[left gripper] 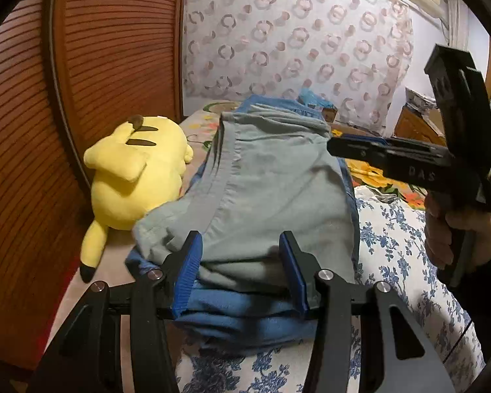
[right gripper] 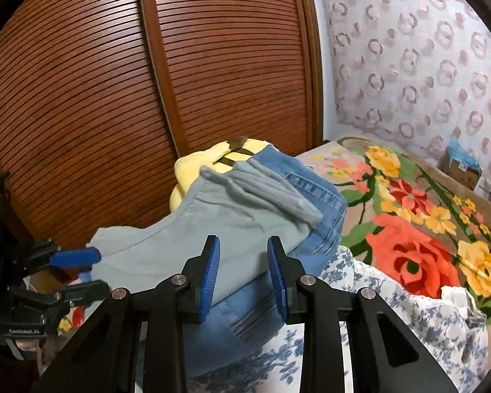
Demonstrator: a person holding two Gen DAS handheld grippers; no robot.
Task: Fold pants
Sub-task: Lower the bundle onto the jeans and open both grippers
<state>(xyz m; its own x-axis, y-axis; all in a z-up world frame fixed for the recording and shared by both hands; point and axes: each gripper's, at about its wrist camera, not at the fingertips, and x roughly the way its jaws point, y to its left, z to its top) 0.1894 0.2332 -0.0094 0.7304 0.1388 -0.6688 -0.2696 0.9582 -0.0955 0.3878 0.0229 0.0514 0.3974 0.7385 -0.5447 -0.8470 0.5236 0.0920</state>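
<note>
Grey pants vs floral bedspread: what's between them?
A folded pair of blue jeans lies under the grey pants, on the blue-and-white floral sheet, short of the floral bedspread. Clearest in the right wrist view.

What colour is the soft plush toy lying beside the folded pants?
Yellow plush toy with dark brown stripes, clearest in the left wrist view.
</note>
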